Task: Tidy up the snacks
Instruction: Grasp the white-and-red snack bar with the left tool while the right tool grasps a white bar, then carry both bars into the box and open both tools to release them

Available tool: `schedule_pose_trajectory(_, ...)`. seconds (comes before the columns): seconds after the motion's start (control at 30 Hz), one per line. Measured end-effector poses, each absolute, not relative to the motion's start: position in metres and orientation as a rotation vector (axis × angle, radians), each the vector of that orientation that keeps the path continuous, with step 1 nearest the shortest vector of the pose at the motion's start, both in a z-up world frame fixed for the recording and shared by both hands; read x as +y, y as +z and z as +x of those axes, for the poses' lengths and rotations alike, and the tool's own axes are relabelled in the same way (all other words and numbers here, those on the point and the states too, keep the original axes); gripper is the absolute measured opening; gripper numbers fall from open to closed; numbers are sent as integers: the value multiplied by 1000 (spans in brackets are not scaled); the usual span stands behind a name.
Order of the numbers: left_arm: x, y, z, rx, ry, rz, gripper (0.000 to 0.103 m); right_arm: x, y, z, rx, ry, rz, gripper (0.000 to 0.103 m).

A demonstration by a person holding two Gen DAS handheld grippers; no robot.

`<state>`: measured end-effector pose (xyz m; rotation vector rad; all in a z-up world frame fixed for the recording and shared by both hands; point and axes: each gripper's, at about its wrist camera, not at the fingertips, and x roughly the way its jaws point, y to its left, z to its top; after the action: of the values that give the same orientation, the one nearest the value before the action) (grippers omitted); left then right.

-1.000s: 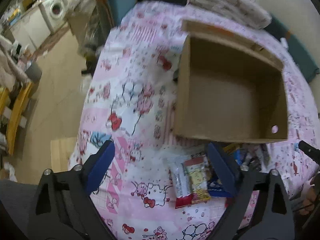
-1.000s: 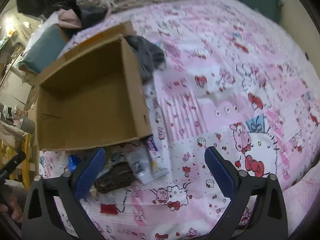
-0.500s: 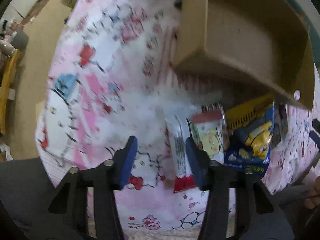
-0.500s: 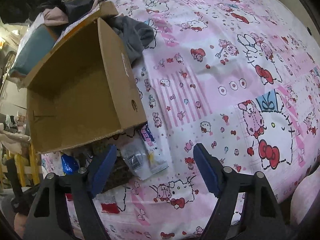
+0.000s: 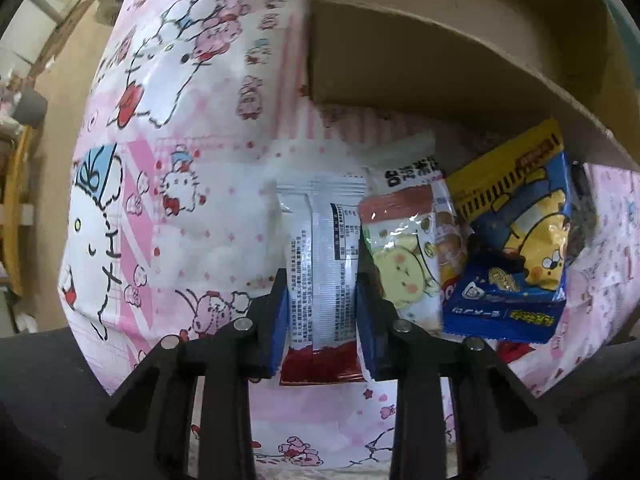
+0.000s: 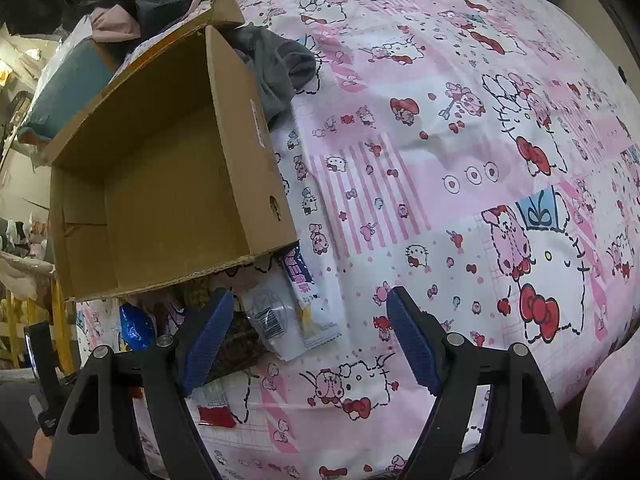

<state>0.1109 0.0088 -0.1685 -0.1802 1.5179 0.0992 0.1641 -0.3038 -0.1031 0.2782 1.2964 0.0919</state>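
In the left wrist view my left gripper (image 5: 322, 292) has its blue pads against both long edges of a white and red snack packet (image 5: 322, 240) lying on the pink bedspread. Beside it lie a green and white snack bag (image 5: 404, 256) and a blue and yellow snack bag (image 5: 520, 232). The open cardboard box (image 5: 440, 40) stands just behind them. In the right wrist view my right gripper (image 6: 308, 320) is open and empty above a clear and white packet (image 6: 280, 320) and a dark snack bag (image 6: 240, 344), at the front of the box (image 6: 160, 184).
The bed is covered with a pink cartoon bedspread (image 6: 480, 160). A grey cloth (image 6: 276, 64) lies behind the box's right wall. A teal pillow (image 6: 68, 88) and piled clothes are at the bed's far end. The floor (image 5: 52, 92) drops away left of the bed.
My left gripper has dropped down to the snacks and narrowed from wide open onto the white and red packet. My right gripper has moved lower and closer to the packets and narrowed somewhat.
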Motion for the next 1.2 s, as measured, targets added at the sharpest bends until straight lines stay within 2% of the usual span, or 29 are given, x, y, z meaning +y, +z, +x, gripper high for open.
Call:
schedule_pose_trajectory(0.23, 30, -140, 103, 1462, 137, -235, 27, -303, -127, 170, 1398, 53, 236, 79)
schedule_pose_trajectory(0.3, 35, -129, 103, 1429, 143, -240, 27, -294, -139, 177, 1437, 70, 191, 69)
schedule_pose_trajectory(0.53, 38, -112, 110, 1413, 130, -242, 27, -270, -170, 193, 1504, 104, 115, 46)
schedule_pose_trajectory(0.6, 41, -111, 110, 1405, 125, -238, 27, -266, -175, 194, 1508, 93, 78, 30)
schedule_pose_trajectory(0.67, 49, -109, 102, 1394, 120, -232, 27, -264, -173, 193, 1490, 96, 55, 18)
schedule_pose_trajectory(1.0, 47, -106, 98, 1340, 139, -209, 27, -310, -129, 173, 1369, 53, 208, 18)
schedule_pose_trajectory(1.2, 62, -95, 102, 1253, 194, -214, 27, -360, -80, 164, 1108, -75, 422, 18)
